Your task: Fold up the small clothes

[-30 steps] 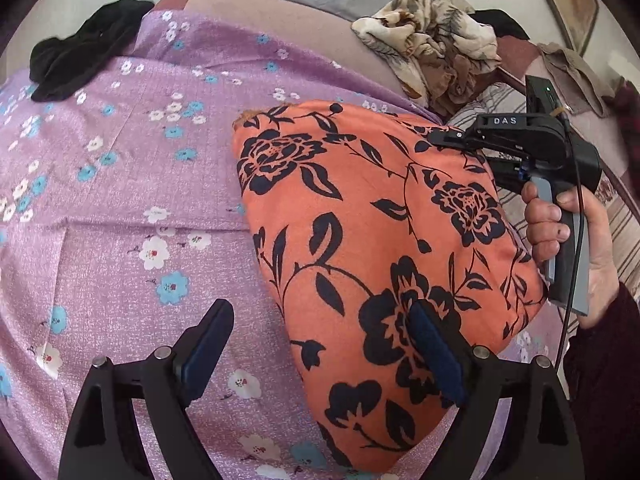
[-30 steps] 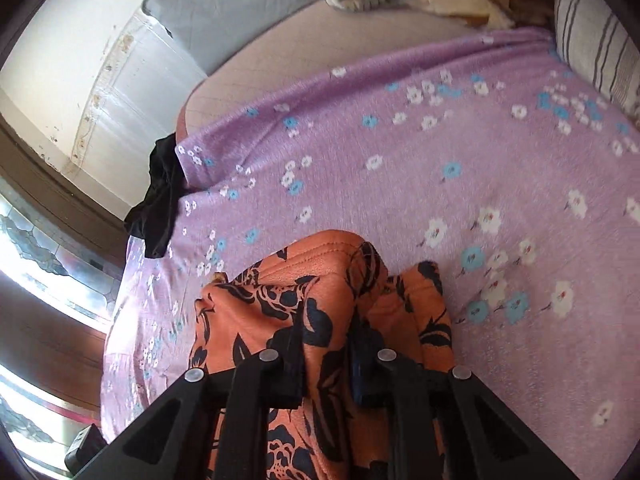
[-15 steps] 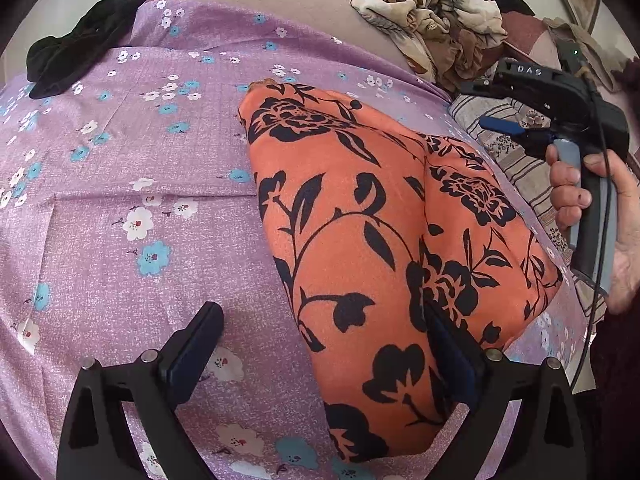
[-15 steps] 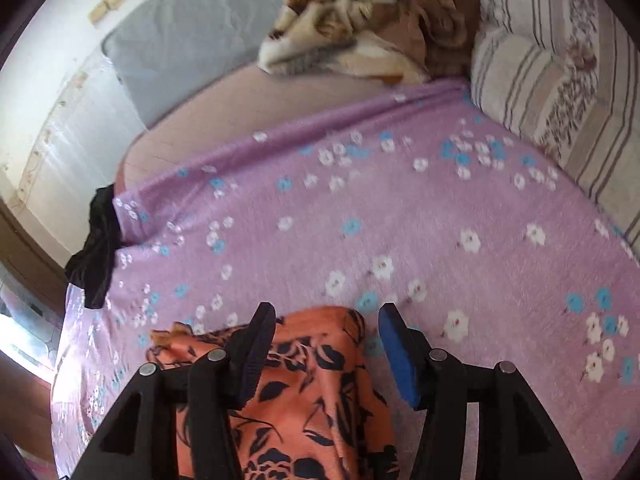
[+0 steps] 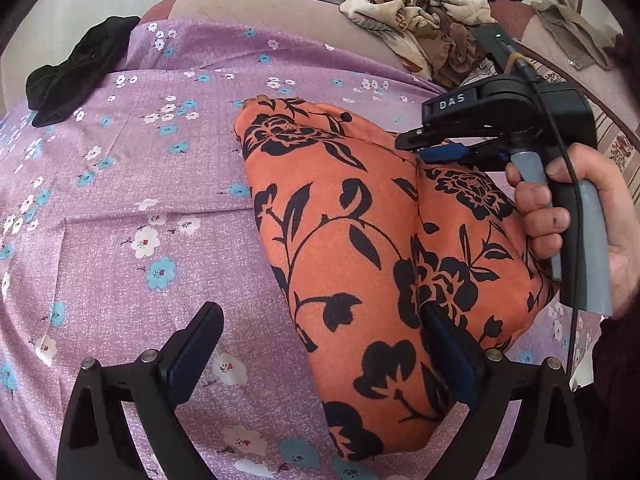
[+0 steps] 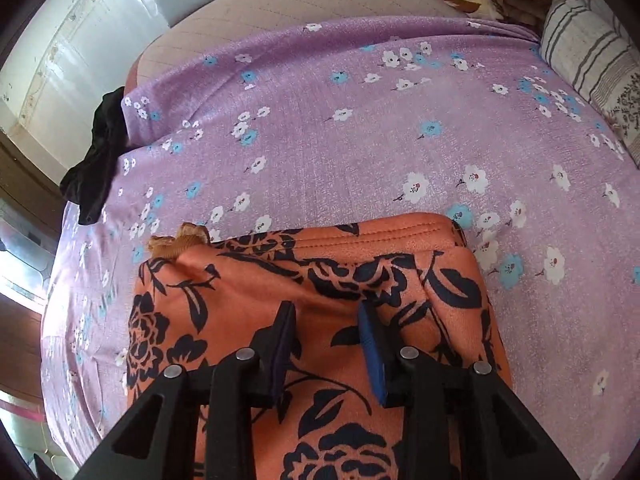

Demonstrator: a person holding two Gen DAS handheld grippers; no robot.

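An orange garment with black flowers [image 5: 340,220] lies folded lengthwise on the purple flowered sheet [image 5: 120,200]. My left gripper [image 5: 320,312] stands wide open at its near end. One finger is over the sheet, the other rests on the garment's fold line. My right gripper [image 5: 416,148], held by a hand [image 5: 592,216], hovers at the garment's far right edge. In the right wrist view the gripper [image 6: 325,310] points down onto the garment [image 6: 240,300] near its stitched hem. Its jaws are closing, with a gap and cloth showing between the pads.
A black cloth [image 5: 76,76] lies at the sheet's far left corner [image 6: 100,156]. A crumpled beige and brown blanket [image 5: 420,8] sits at the back. A striped pillow [image 6: 592,60] lies on the right. Bare sheet [image 6: 340,152] stretches beyond the garment.
The right gripper let go of the garment's fold, opened and drew back, then came down over the hem with narrower jaws. The garment now lies flatter. The left gripper hardly moved.
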